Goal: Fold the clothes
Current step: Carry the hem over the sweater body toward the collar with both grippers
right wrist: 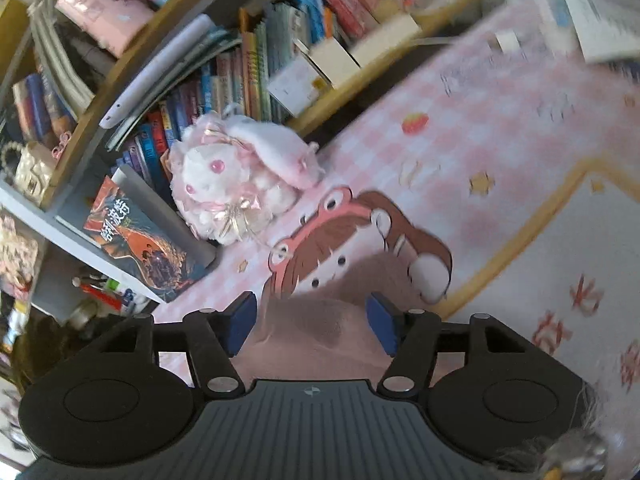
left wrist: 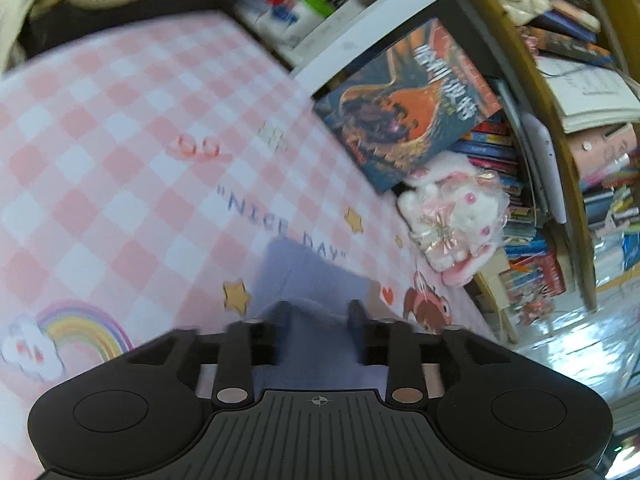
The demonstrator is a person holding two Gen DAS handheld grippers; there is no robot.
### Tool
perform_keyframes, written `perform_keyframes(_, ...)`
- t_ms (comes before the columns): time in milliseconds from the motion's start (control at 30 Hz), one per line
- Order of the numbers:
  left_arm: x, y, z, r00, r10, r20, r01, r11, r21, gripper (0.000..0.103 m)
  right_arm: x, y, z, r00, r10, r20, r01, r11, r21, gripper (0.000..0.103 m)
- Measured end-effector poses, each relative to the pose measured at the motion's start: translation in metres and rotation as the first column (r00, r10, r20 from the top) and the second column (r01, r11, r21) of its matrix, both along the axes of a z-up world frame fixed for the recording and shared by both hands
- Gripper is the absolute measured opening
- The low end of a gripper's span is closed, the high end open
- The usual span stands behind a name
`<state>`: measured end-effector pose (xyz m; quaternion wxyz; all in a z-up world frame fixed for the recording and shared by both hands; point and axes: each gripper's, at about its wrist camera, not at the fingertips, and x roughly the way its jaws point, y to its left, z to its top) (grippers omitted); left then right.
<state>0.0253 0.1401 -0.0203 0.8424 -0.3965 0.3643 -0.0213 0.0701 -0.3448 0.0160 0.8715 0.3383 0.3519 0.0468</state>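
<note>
A soft, light lavender garment point(left wrist: 316, 280) lies between the left hand-held gripper's point(left wrist: 318, 312) parted fingers, unpinched, below the "NICE DAY" lettering point(left wrist: 280, 220). Right hand-held gripper point(right wrist: 312, 316) open, empty. Grasp cloth by an edge.

The left gripper point(left wrist: 320, 312) is smeared by motion, so whether its fingers point(left wrist: 356, 312) touch the lilac cloth point(left wrist: 304, 280) between them cannot be told. That cloth's near part is hidden behind the gripper body. In the right wrist view, the pink cloth point(right wrist: 316, 328) runs out of sight under the right gripper point(right wrist: 312, 320). The far table point(right wrist: 540, 80) edge and the shelf books point(right wrist: 340, 8) there are blurred; spine titles are unreadable. A furry object point(right wrist: 572, 452) is cut off at the bottom corner.
</note>
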Motion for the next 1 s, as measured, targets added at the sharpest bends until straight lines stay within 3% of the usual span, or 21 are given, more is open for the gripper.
perform_keyframes(100, 0.001, -0.003, 0.005, 0.999, -0.031, 0.031, 0.028, 0.996, 0.081, 0.035, -0.002, 0.005, 0.004, 0.999, 0.035, 0.019, -0.032, 0.99, -0.137, 0.063)
perform_keyframes(167, 0.003, -0.012, 0.006, 0.997, -0.068, 0.031, 0.062, 0.984, 0.17, 0.036, -0.006, 0.017, 0.004, 0.996, 0.091, 0.022, -0.081, 0.956, -0.282, 0.063)
perform_keyframes(233, 0.005, -0.024, 0.004, 0.993, -0.115, 0.02, 0.105, 0.957, 0.271, 0.036, -0.01, 0.033, 0.002, 0.984, 0.175, 0.009, -0.152, 0.878, -0.454, 0.063)
perform_keyframes(300, 0.01, -0.036, 0.001, 0.989, -0.15, 0.004, 0.139, 0.926, 0.35, 0.036, -0.013, 0.053, -0.005, 0.962, 0.273, -0.011, -0.225, 0.767, -0.601, 0.063)
perform_keyframes(367, 0.015, -0.046, -0.004, 0.985, -0.173, -0.009, 0.162, 0.897, 0.411, 0.036, -0.012, 0.068, -0.015, 0.938, 0.345, -0.034, -0.274, 0.678, -0.682, 0.06)
perform_keyframes(433, 0.023, -0.051, -0.009, 0.984, -0.178, -0.013, 0.166, 0.888, 0.429, 0.035, -0.005, 0.073, -0.023, 0.93, 0.366, -0.046, -0.294, 0.659, -0.692, 0.057)
perform_keyframes(500, 0.032, -0.054, -0.015, 0.983, -0.181, -0.022, 0.171, 0.879, 0.445, 0.032, 0.007, 0.073, -0.029, 0.942, 0.332, -0.053, -0.276, 0.672, -0.687, 0.047)
perform_keyframes(533, 0.035, -0.056, -0.016, 0.981, -0.194, -0.029, 0.186, 0.872, 0.452, 0.026, 0.013, 0.07, -0.031, 0.947, 0.315, -0.055, -0.269, 0.693, -0.669, 0.033)
perform_keyframes(567, 0.035, -0.057, -0.013, 0.977, -0.211, -0.017, 0.195, 0.868, 0.456, 0.014, 0.019, 0.064, -0.031, 0.951, 0.304, -0.057, -0.269, 0.724, -0.636, 0.014)
perform_keyframes(600, 0.035, -0.057, -0.011, 0.974, -0.228, -0.005, 0.205, 0.864, 0.46, 0.012, 0.025, 0.059, -0.031, 0.954, 0.293, -0.059, -0.268, 0.753, -0.601, 0.009)
perform_keyframes(633, 0.032, -0.054, -0.006, 0.972, -0.233, 0.029, 0.197, 0.877, 0.437, 0.012, 0.03, 0.051, -0.029, 0.959, 0.278, -0.052, -0.261, 0.797, -0.544, 0.008)
perform_keyframes(700, 0.03, -0.04, -0.005, 0.977, -0.205, 0.056, 0.169, 0.911, 0.377, 0.011, 0.033, 0.019, -0.025, 0.98, 0.197, -0.019, -0.193, 0.93, -0.311, 0.008)
perform_keyframes(767, 0.032, -0.027, -0.01, 0.985, -0.168, 0.04, 0.146, 0.932, 0.331, 0.008, 0.037, -0.011, -0.031, 0.995, 0.093, -0.035, -0.096, 0.99, -0.101, 0.007)
perform_keyframes(867, 0.046, -0.031, -0.024, 0.986, -0.168, -0.019, 0.164, 0.922, 0.351, 0.009, 0.048, -0.022, -0.052, 0.991, 0.042, -0.127, -0.048, 0.998, -0.048, 0.007)
perform_keyframes(1000, 0.049, -0.029, -0.029, 0.988, -0.154, -0.014, 0.15, 0.932, 0.331, 0.012, 0.052, -0.021, -0.059, 0.988, 0.0, -0.155, -0.004, 1.0, -0.027, 0.009)
